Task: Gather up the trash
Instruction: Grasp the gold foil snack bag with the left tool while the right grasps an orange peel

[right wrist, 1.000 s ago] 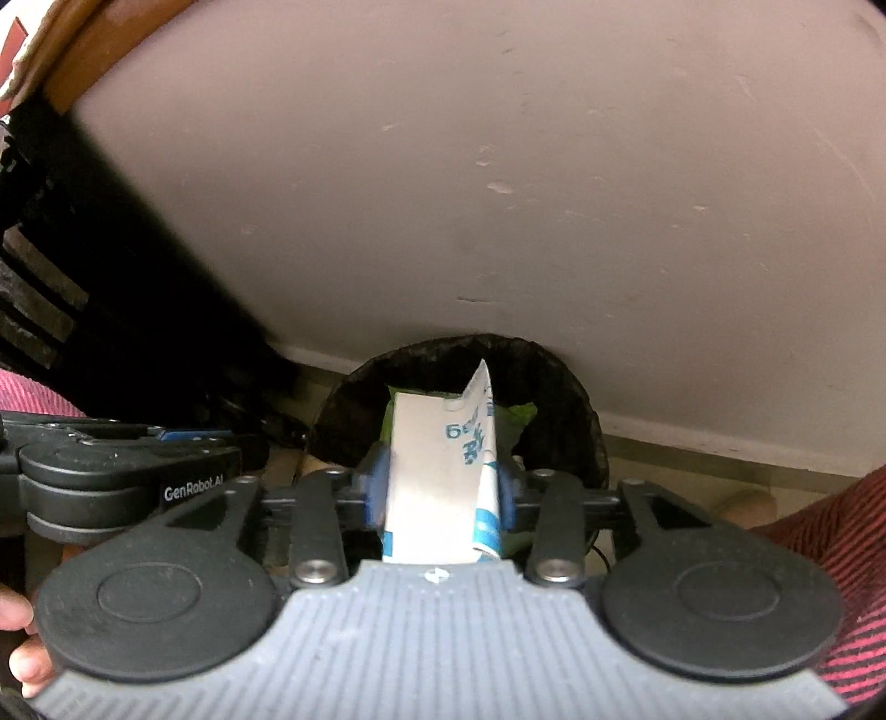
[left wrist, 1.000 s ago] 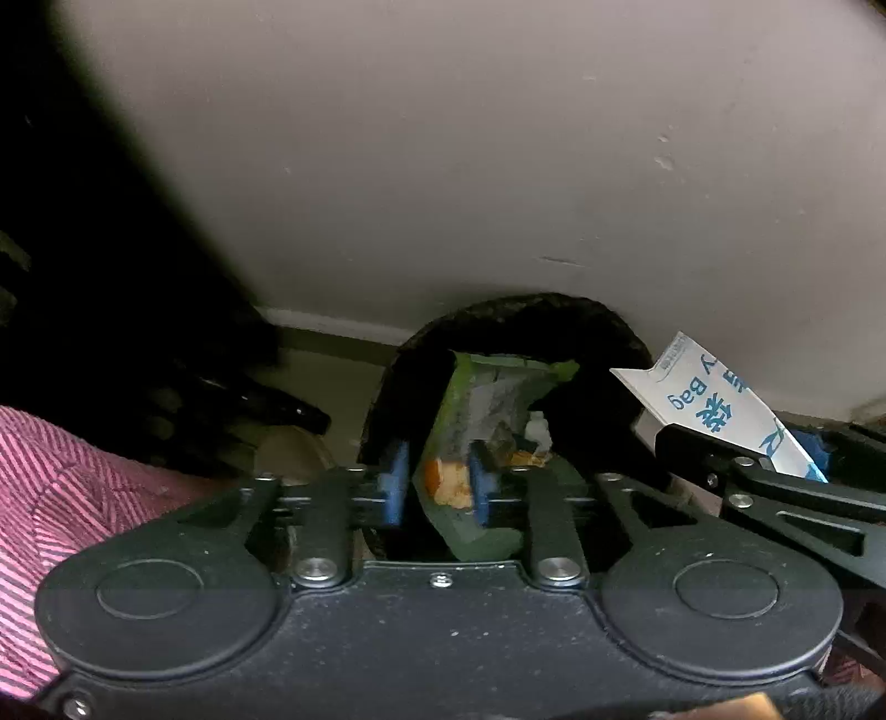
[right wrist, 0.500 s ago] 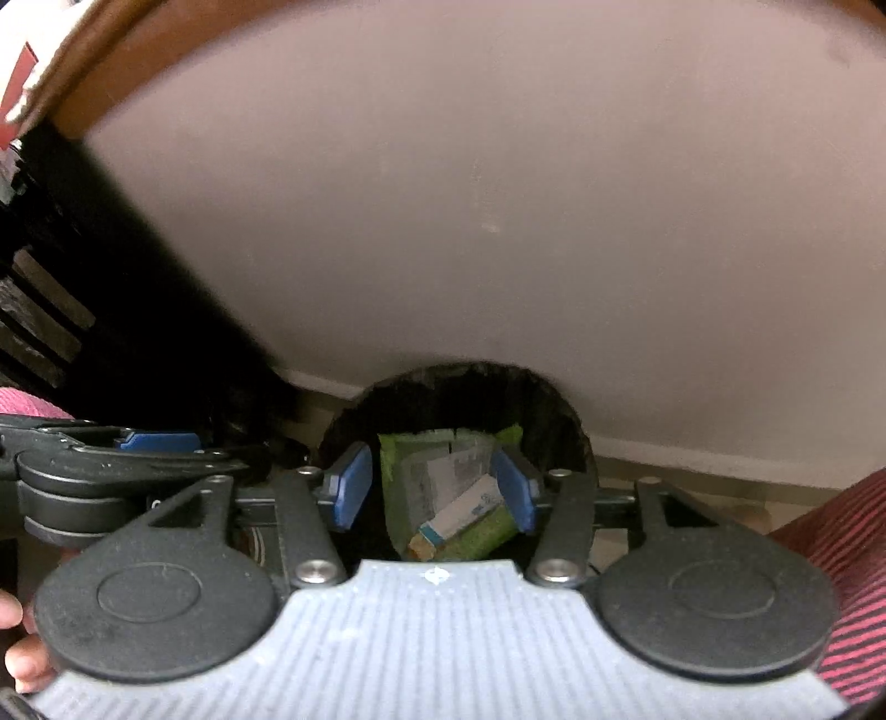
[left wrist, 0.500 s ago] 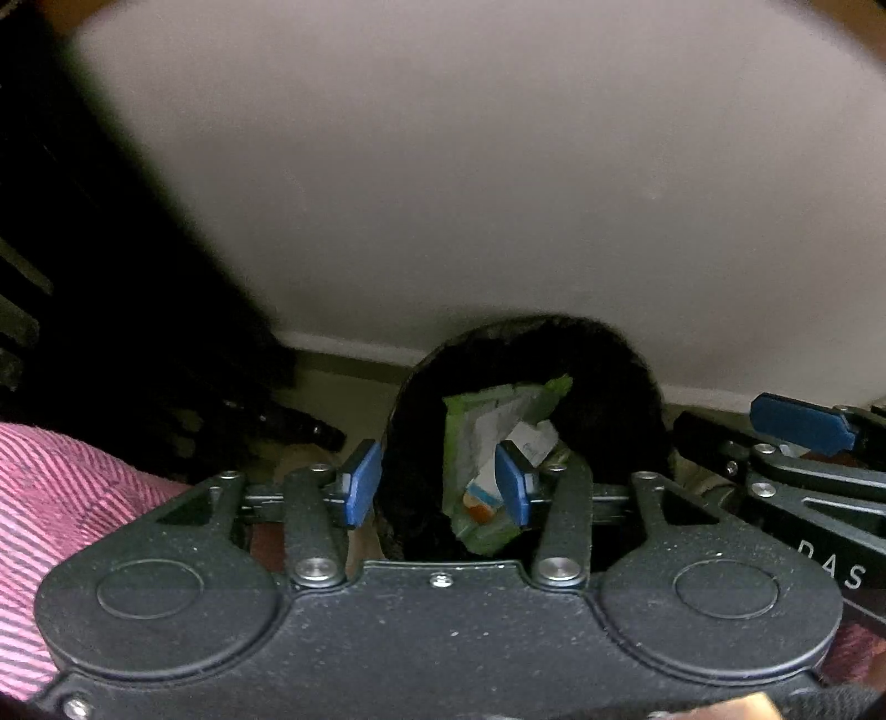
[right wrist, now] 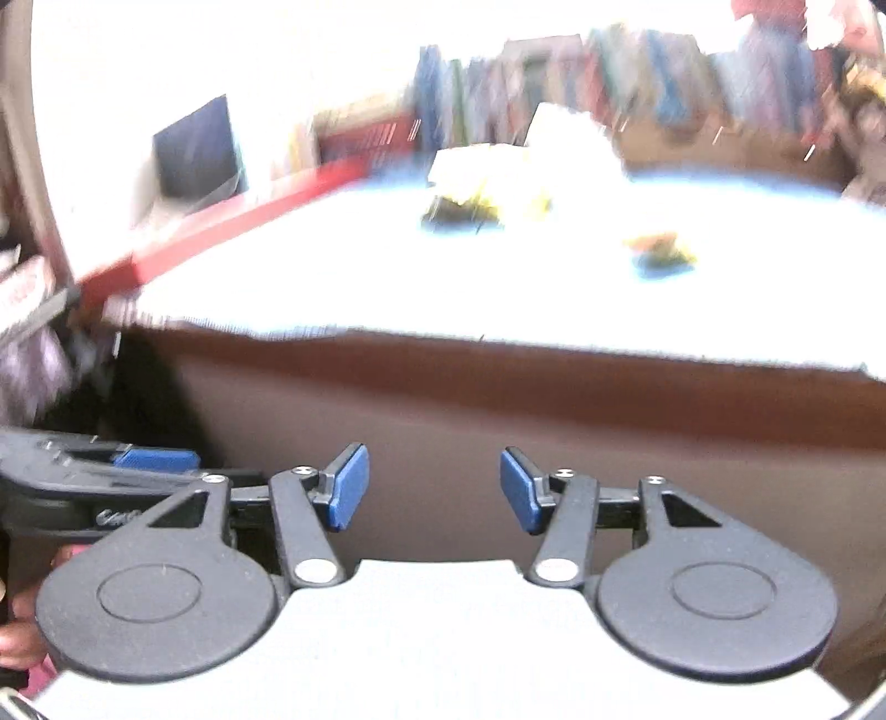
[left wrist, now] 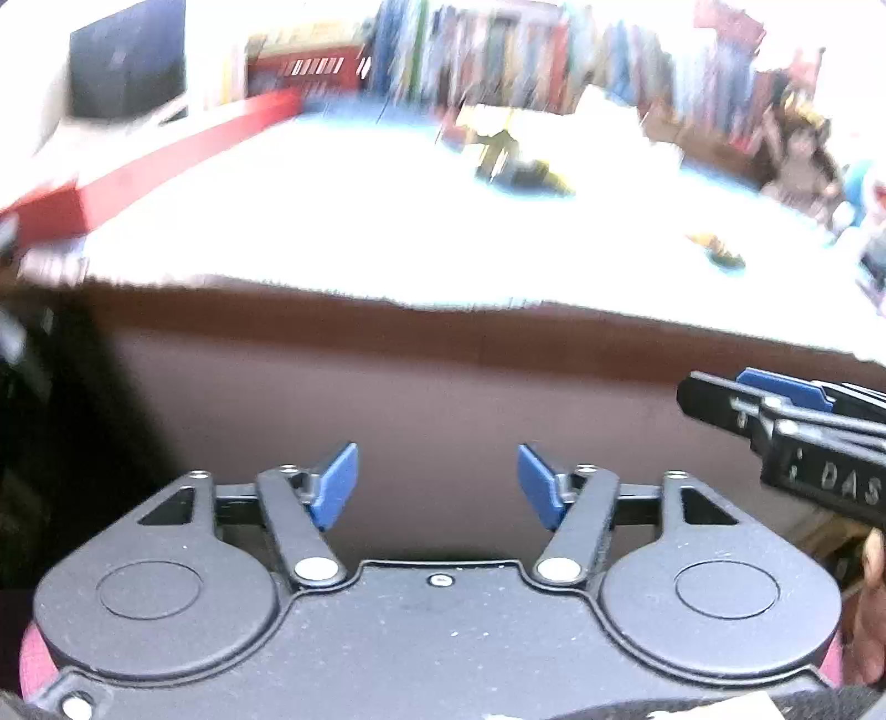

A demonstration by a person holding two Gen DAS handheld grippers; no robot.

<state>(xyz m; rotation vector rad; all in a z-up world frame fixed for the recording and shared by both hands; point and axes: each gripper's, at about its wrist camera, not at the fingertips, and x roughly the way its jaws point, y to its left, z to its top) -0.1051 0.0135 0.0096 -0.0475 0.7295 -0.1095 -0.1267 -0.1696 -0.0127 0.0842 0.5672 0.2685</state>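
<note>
Both views are blurred. My left gripper [left wrist: 437,476] hangs in front of the table's brown edge [left wrist: 443,343]; its jaws are opening and nothing is between the blue pads. My right gripper [right wrist: 434,484] is level with it on the right, jaws also opening and empty. On the white table top [left wrist: 332,221] lies a dark and yellow wrapper [left wrist: 515,166] far back, and a small yellow scrap [left wrist: 714,252] to the right. In the right wrist view the wrapper [right wrist: 459,207] and the scrap [right wrist: 659,252] show again. The bin is out of view.
A long red box [left wrist: 166,149] runs along the table's left side. A dark screen [left wrist: 127,61] stands at the back left, a row of books [left wrist: 498,44] behind the table, and a doll [left wrist: 797,166] at the back right.
Both grippers let their wrappers drop into the black bin, opened wider, then rose and tilted up; the bin and wall gave way to the table top.
</note>
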